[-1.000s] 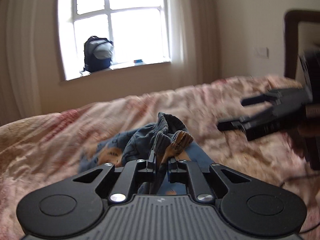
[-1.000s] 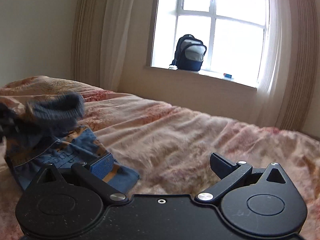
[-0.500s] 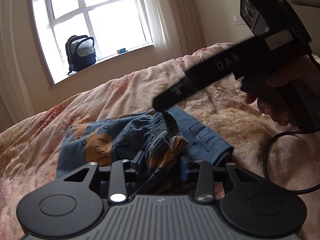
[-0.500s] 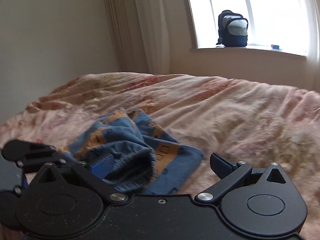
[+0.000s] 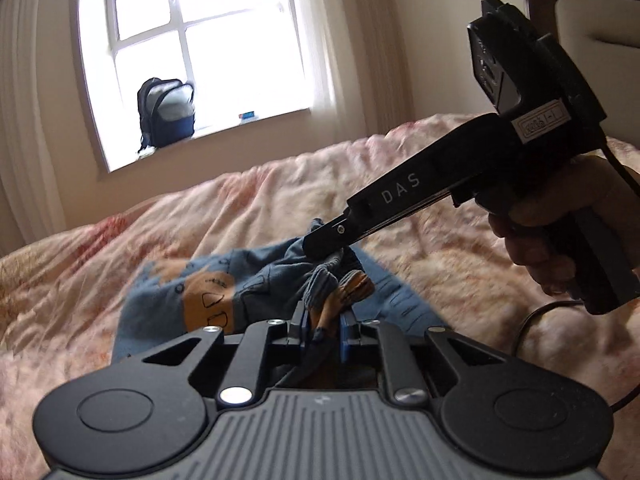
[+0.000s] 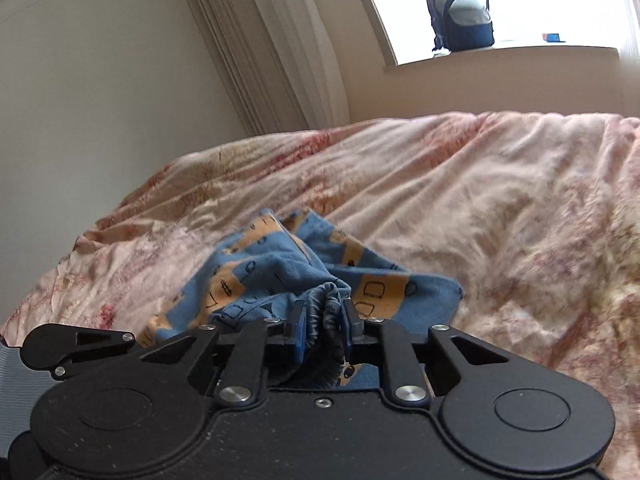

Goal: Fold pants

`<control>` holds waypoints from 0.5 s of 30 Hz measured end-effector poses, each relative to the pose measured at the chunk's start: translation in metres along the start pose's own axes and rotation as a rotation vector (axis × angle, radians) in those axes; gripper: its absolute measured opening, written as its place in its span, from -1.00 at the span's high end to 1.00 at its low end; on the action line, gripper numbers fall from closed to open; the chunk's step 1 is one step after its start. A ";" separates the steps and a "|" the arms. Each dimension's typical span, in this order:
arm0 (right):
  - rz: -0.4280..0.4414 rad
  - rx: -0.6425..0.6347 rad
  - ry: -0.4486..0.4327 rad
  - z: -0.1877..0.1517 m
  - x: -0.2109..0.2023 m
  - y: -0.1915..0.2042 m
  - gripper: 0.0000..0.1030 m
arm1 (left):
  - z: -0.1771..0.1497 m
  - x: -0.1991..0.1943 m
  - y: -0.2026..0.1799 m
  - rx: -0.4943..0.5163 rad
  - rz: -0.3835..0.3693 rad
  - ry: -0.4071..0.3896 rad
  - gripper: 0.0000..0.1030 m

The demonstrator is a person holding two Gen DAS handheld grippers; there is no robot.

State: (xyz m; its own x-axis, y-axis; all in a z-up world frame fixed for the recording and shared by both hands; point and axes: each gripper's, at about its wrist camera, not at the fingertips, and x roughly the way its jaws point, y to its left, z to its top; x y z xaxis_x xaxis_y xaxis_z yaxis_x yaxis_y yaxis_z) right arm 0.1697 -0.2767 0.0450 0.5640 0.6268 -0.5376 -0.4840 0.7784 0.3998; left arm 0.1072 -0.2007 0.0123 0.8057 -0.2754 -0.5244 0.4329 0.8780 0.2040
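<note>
Small blue pants with an orange print (image 5: 208,296) lie bunched on the pink bedspread (image 5: 120,264). My left gripper (image 5: 324,322) is shut on a gathered part of the pants' elastic waistband. My right gripper (image 5: 326,246) comes in from the right of the left wrist view and pinches the waistband a little farther along. In the right wrist view the right gripper (image 6: 322,314) is shut on the grey-blue ribbed waistband, with the rest of the pants (image 6: 280,264) crumpled beyond it. The left gripper's edge (image 6: 76,344) shows at the left.
The bedspread (image 6: 480,208) covers the whole bed. A dark backpack (image 5: 166,114) stands on the windowsill behind. Curtains (image 6: 272,52) hang beside the window. A headboard (image 5: 592,12) is at the right. A cable (image 5: 532,320) trails from the right gripper.
My right gripper moved over to the pants and closed on the waistband; it was open before. My left gripper has kept its hold on the waistband throughout.
</note>
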 end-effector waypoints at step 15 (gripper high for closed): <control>-0.141 0.005 0.029 -0.019 -0.011 -0.015 0.34 | -0.016 0.012 -0.002 -0.112 -0.128 0.011 0.42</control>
State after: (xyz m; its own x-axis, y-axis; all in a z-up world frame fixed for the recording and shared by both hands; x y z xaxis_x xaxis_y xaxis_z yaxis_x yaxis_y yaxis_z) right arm 0.1580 -0.2958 0.0302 0.6066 0.5097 -0.6101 -0.3978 0.8590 0.3222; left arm 0.1100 -0.1997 -0.0076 0.7419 -0.3843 -0.5495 0.4839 0.8741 0.0420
